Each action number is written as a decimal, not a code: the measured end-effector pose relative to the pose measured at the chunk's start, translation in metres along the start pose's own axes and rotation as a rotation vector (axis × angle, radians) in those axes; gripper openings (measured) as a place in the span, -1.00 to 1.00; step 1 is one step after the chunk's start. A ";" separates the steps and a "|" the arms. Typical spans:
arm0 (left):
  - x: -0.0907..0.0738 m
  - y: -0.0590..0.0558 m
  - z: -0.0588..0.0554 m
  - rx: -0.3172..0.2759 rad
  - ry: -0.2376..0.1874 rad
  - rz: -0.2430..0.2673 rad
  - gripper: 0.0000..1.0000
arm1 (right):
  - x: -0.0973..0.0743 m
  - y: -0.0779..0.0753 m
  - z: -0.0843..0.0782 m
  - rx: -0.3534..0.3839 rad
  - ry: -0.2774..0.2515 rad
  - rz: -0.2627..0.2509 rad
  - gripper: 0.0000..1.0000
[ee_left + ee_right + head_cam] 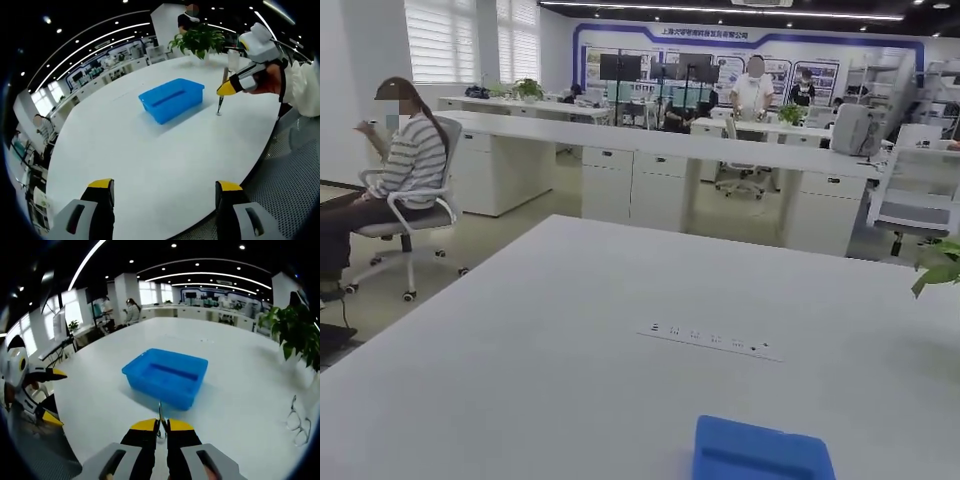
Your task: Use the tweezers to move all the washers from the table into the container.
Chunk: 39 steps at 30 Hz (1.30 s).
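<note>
The tub (165,376) is bright blue on a white table (570,330). The left gripper (165,186) and right gripper (162,426) wear yellow tips over black. At nine o'clock, a person's top (415,158) is striped grey and white.

Bright, flat office light; a soft head view and heavily bent gripper views.

Ceiling strip lights (720,10) and slatted windows (440,40) flood the room, and the windows are nearly blown out to white. The white table (620,340) takes the light evenly. The head view is soft all over, with fine detail smeared. In both gripper views the ceiling turns dark, the lights stretch into curved arcs, and the table's edge bows toward the rim. The blue container (171,99) throws a faint, soft-edged shadow. The tweezers (160,410) read as a thin, pale line.
</note>
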<state>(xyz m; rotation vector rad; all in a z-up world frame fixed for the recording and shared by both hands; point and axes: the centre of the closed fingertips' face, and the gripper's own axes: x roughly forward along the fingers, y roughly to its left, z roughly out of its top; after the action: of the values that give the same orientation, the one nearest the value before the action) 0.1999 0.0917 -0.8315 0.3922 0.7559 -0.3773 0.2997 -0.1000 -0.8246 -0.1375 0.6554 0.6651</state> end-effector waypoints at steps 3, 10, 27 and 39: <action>0.000 0.000 0.000 0.002 0.002 0.001 0.69 | 0.000 -0.002 0.000 -0.002 -0.002 -0.002 -0.93; 0.000 0.001 -0.001 0.001 0.003 0.003 0.69 | 0.001 -0.001 -0.001 0.005 -0.004 0.001 -0.93; 0.000 0.000 -0.002 0.007 0.013 0.002 0.68 | 0.001 -0.002 -0.002 -0.024 -0.024 -0.002 -0.95; 0.000 0.000 -0.002 0.008 0.015 0.003 0.68 | 0.000 -0.005 -0.002 -0.023 -0.004 0.002 -0.97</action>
<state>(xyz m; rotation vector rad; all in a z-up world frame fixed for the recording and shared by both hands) 0.1991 0.0931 -0.8333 0.4043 0.7686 -0.3746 0.3018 -0.1045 -0.8262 -0.1574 0.6442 0.6745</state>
